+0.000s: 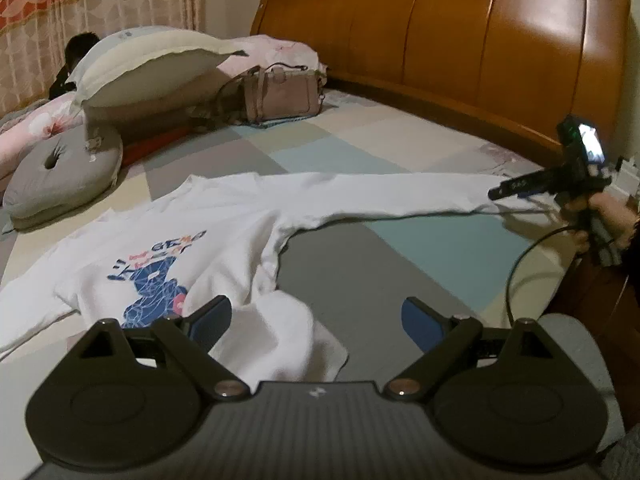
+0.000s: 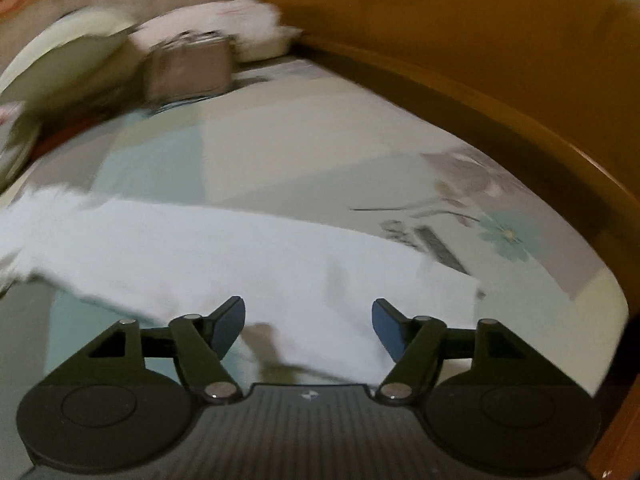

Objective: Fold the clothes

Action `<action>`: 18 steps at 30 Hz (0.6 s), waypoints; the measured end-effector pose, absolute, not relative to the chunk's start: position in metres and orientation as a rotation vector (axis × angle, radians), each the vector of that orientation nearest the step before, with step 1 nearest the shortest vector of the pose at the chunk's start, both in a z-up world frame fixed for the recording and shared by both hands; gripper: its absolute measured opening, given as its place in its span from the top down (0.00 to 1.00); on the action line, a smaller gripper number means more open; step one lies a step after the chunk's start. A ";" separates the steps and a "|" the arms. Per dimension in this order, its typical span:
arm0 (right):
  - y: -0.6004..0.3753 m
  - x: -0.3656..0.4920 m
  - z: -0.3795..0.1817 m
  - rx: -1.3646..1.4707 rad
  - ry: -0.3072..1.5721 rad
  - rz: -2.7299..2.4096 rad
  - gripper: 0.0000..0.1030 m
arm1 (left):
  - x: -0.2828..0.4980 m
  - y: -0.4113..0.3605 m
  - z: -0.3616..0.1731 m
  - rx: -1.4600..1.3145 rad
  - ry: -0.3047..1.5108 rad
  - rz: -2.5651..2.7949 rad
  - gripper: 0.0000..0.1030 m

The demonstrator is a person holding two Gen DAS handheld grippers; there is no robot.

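A white long-sleeved sweatshirt [image 1: 224,236] with a blue print lies face up on the patchwork bedsheet [image 1: 384,264]. My left gripper [image 1: 316,316] is open just above the shirt's lower corner, and white cloth lies under the gap between its blue pads. One sleeve [image 1: 384,196] stretches out to the right. A hand holds my right gripper [image 1: 498,193] at that sleeve's cuff end. The right wrist view is motion-blurred. There the sleeve [image 2: 240,252] crosses the frame, and my right gripper [image 2: 308,312] is open over it near the cuff [image 2: 456,284], holding nothing.
A wooden headboard [image 1: 460,40] borders the bed at the back and right. A brown handbag [image 1: 280,92], a cream pillow [image 1: 152,68] and a grey round cushion [image 1: 64,176] sit at the far left. A black cable [image 1: 520,264] hangs from the right gripper.
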State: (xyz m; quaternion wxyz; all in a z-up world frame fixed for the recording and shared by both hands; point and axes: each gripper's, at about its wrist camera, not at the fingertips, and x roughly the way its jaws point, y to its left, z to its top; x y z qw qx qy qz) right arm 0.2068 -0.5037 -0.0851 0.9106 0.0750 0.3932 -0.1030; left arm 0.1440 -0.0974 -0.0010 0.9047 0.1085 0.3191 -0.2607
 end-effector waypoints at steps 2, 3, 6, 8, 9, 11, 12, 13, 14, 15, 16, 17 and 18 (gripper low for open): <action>-0.509 0.206 -0.087 0.167 0.811 -0.244 0.26 | 0.142 -0.098 -0.002 0.222 0.669 -0.531 0.11; -0.512 0.205 -0.089 0.174 0.811 -0.259 0.26 | 0.142 -0.097 -0.002 0.222 0.675 -0.528 0.11; -0.491 0.194 -0.075 0.177 0.791 -0.177 0.26 | 0.141 -0.091 -0.005 0.213 0.698 -0.514 0.11; -0.468 0.187 -0.062 0.169 0.766 -0.059 0.21 | 0.141 -0.086 -0.007 0.210 0.709 -0.488 0.11; -0.457 0.185 -0.057 0.163 0.756 -0.007 0.17 | 0.140 -0.082 -0.008 0.215 0.712 -0.470 0.11; -0.428 0.178 -0.047 0.147 0.742 0.114 0.14 | 0.136 -0.072 -0.009 0.218 0.724 -0.442 0.11; -0.412 0.177 -0.045 0.139 0.744 0.171 0.14 | 0.134 -0.067 -0.009 0.216 0.729 -0.431 0.11; -0.397 0.175 -0.044 0.130 0.748 0.226 0.14 | 0.131 -0.060 -0.010 0.213 0.735 -0.419 0.11; -0.381 0.174 -0.044 0.120 0.751 0.282 0.13 | 0.128 -0.054 -0.011 0.210 0.743 -0.409 0.11; -0.364 0.172 -0.044 0.105 0.758 0.330 0.13 | 0.126 -0.048 -0.012 0.207 0.753 -0.400 0.11; -0.345 0.169 -0.045 0.086 0.767 0.374 0.13 | 0.125 -0.042 -0.013 0.203 0.764 -0.390 0.11; -0.326 0.167 -0.047 0.063 0.780 0.418 0.13 | 0.123 -0.035 -0.014 0.200 0.775 -0.375 0.11; -0.308 0.164 -0.048 0.039 0.793 0.456 0.13 | 0.122 -0.027 -0.015 0.200 0.784 -0.353 0.11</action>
